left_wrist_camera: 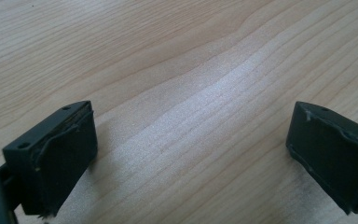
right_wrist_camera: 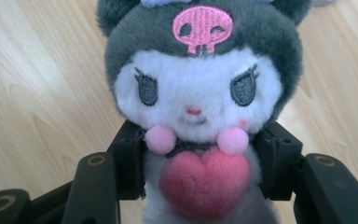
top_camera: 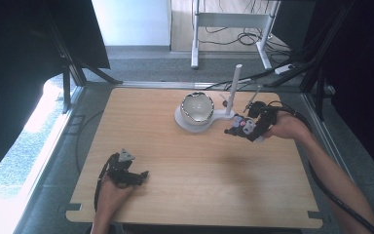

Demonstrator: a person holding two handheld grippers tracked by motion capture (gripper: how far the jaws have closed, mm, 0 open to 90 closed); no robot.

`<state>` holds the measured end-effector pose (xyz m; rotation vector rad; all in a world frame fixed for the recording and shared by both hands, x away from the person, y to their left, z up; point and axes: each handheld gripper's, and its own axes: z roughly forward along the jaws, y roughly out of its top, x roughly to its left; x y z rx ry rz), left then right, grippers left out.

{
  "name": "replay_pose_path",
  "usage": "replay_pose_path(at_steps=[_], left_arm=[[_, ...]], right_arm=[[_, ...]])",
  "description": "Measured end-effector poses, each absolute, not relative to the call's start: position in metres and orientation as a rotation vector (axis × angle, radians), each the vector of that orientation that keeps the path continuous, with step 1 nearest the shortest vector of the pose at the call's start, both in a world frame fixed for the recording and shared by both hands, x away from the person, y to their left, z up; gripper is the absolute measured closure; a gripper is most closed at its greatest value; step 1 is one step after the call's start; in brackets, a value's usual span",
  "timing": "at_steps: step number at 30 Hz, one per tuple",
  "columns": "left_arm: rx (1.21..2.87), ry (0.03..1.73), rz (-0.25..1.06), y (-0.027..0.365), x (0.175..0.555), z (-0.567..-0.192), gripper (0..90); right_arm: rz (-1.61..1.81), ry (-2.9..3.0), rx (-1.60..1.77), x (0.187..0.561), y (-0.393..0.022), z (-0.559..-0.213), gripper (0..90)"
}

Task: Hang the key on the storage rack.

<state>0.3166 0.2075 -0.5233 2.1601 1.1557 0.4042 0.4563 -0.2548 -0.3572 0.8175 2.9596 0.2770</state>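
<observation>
At the near left of the bench [top_camera: 185, 180], the left tongs [top_camera: 139, 176] rested low over bare wood with their jaws spread wide and nothing between them, so little could go wrong there unless the idle hand dragged them across the surface. Farther right, toward the middle of the far side, a bowl [top_camera: 197, 107] sat on a white stand [top_camera: 187, 124] with an upright white post [top_camera: 233, 90] just beside it. At the right, the right tongs [top_camera: 237, 127] were clamped on a plush toy [right_wrist_camera: 200, 88], the jaws pressing its soft body just below the head, behind the pink heart on its chest. The toy was held above the bench, near the stand's right end. Because the stuffing gave under pressure, the toy might have sagged or slipped out if the squeeze eased. A careless swing leftward could also have knocked the post or tipped the bowl.
</observation>
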Motion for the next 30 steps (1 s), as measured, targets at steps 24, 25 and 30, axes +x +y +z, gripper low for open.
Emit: replay_pose_path(at_steps=[24,25,30], left_arm=[[2.159,1.155,0.401,0.208,0.317,-0.523,1.7],[2.159,1.155,0.401,0.208,0.317,-0.523,1.7],[2.159,1.155,0.401,0.208,0.317,-0.523,1.7]], right_arm=[[0.299,2.779,1.031,0.5,-0.293,-0.301,44.5],[0.296,2.765,1.045,0.503,-0.295,-0.299,44.5],[0.323,2.723,1.095,0.513,-0.3,-0.29,44.5]])
